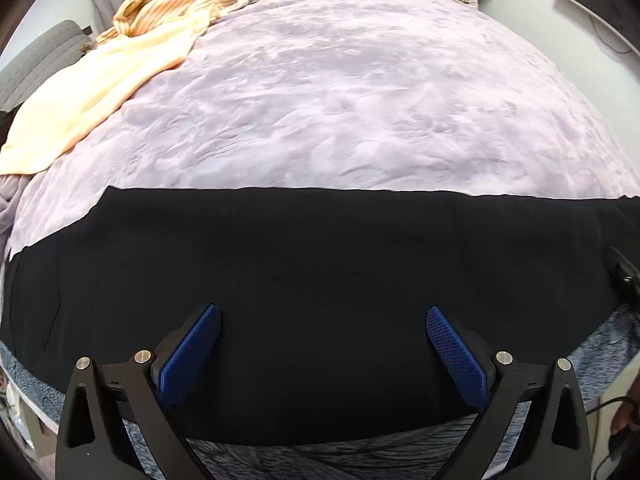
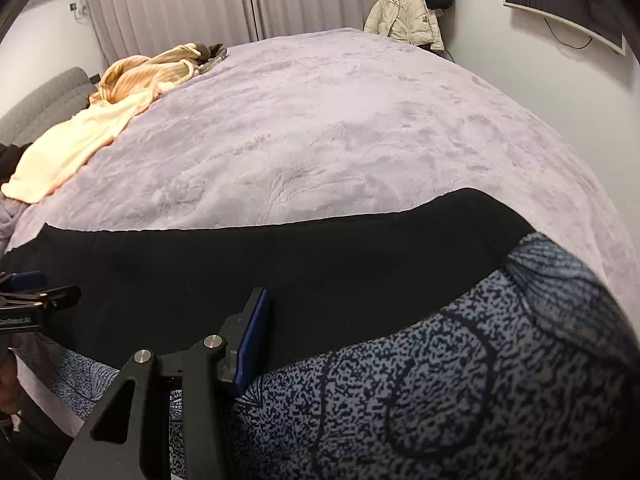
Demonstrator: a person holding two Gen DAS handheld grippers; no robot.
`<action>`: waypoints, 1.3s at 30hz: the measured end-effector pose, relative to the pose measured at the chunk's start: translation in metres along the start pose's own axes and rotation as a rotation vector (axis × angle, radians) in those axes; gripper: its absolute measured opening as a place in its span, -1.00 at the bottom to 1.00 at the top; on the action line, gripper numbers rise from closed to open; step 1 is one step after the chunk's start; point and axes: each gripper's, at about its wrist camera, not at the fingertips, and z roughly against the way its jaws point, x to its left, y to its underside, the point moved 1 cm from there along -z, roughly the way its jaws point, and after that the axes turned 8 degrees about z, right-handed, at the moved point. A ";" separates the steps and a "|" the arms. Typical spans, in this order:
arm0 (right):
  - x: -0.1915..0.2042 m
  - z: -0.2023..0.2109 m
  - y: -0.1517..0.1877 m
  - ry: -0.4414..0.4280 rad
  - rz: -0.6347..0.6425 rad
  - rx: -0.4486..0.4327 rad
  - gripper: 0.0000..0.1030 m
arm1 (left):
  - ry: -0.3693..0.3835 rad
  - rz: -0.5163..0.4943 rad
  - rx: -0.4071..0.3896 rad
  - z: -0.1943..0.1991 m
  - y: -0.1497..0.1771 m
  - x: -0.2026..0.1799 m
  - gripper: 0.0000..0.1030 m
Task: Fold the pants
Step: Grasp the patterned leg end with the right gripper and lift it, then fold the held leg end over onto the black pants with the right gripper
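Note:
Black pants [image 1: 320, 280] lie flat in a long band across the near edge of the bed. My left gripper [image 1: 323, 320] hovers over their middle, open, blue pads wide apart with nothing between them. In the right wrist view the pants [image 2: 320, 256] run to the right, where their end curves up. Only the left finger [image 2: 252, 336] of my right gripper [image 2: 320, 312] shows, at the pants' near hem. Its other finger is hidden under blue speckled fabric [image 2: 460, 380], so I cannot see any grip. The left gripper [image 2: 24, 300] shows at this view's left edge.
A lilac plush blanket [image 1: 340, 100] covers the bed. Cream and striped clothes [image 1: 120, 60] are piled at its far left corner. A pale jacket [image 2: 404, 20] hangs at the far side by the wall. Blue speckled bedding [image 1: 600, 344] hangs over the near edge.

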 end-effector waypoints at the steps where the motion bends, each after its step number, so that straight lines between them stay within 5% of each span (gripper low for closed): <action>1: 0.001 0.000 -0.001 0.003 -0.002 0.004 -0.01 | 0.010 -0.011 0.003 0.000 -0.001 -0.005 1.00; 6: 0.002 -0.004 -0.005 0.017 -0.002 0.012 -0.01 | 0.028 -0.080 0.009 -0.004 0.000 -0.039 1.00; 13: 0.002 -0.012 -0.007 0.033 -0.013 0.031 0.00 | -0.044 -0.141 -0.039 -0.019 -0.025 -0.076 1.00; 23: 0.003 -0.015 -0.006 0.050 0.013 0.039 -0.01 | -0.011 -0.143 -0.061 -0.006 0.021 -0.044 1.00; 30: 0.029 0.013 -0.024 0.065 0.040 -0.023 -0.55 | -0.004 -0.158 -0.045 -0.015 0.011 -0.055 1.00; 34: 0.060 0.048 -0.039 0.049 0.088 -0.110 -0.57 | 0.161 -0.018 0.003 0.008 -0.009 -0.008 1.00; 39: 0.132 0.077 -0.060 -0.008 0.225 -0.227 -0.57 | 0.192 0.169 -0.052 0.027 -0.027 0.087 1.00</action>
